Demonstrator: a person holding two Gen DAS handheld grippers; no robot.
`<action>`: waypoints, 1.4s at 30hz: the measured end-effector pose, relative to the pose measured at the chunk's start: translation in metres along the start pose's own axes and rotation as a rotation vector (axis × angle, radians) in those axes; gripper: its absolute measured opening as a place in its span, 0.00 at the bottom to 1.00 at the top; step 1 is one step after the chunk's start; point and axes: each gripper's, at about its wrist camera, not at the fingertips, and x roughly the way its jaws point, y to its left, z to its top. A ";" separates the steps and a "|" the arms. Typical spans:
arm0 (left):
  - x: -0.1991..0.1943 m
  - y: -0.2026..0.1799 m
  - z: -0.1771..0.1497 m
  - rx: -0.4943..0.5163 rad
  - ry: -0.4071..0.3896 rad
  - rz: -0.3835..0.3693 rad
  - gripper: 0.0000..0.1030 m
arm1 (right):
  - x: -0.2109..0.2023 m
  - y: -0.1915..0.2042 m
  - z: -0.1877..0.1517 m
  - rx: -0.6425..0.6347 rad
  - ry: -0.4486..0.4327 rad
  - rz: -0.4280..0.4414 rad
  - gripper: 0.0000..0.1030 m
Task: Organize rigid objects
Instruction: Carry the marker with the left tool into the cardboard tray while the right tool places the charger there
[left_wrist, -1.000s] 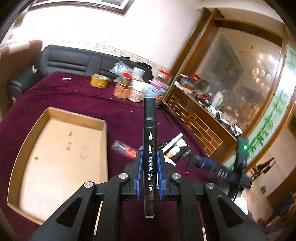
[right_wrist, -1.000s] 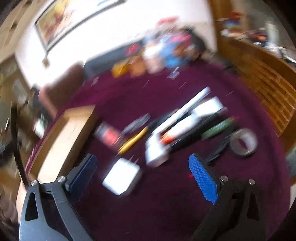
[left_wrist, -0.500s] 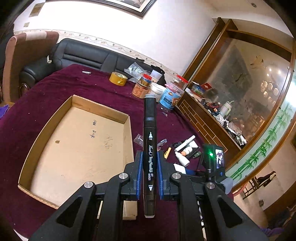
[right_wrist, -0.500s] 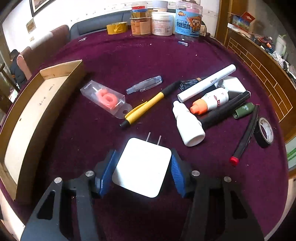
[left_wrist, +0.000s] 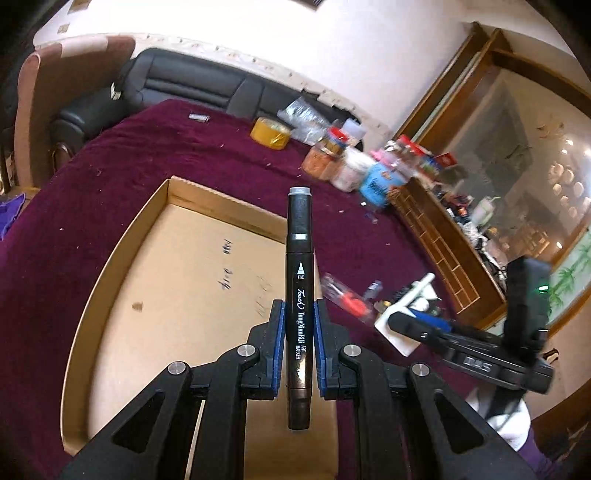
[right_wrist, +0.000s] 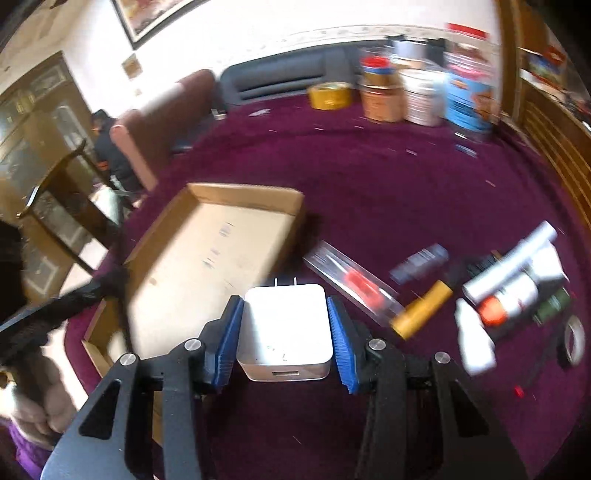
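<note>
Left gripper (left_wrist: 299, 343) clamped on black marker (left_wrist: 300, 280), above cardboard tray (left_wrist: 147, 221). Right gripper (right_wrist: 285, 332), jaws closing, blue pads against white charger (right_wrist: 284, 325), lifted just right of tray. Remaining pens and bottles (right_wrist: 509, 295) farther right of tray on maroon cloth (right_wrist: 369, 177).

The marker (left_wrist: 300, 295) is glossy black plastic with white print and a grey matt end cap. The charger (right_wrist: 285, 325) is smooth white plastic with a satin sheen and metal prongs. The tray (left_wrist: 122, 258) is matt brown cardboard, paler inside. The tablecloth (right_wrist: 388, 192) is deep maroon cloth with a velvety nap. Both grippers have matt black plastic arms, bright metal pins and ribbed blue pads (right_wrist: 341, 347). The sofa (left_wrist: 192, 85) looks like glossy black leather.
</note>
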 end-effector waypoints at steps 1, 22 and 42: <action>0.006 0.006 0.005 -0.014 0.014 -0.003 0.11 | 0.007 0.005 0.007 -0.008 0.004 0.012 0.43; 0.109 0.065 0.043 -0.198 0.146 -0.063 0.19 | 0.098 0.034 0.063 -0.075 0.015 -0.090 0.44; 0.061 0.091 0.019 -0.353 -0.012 0.060 0.38 | -0.062 -0.059 -0.007 0.042 -0.235 -0.204 0.53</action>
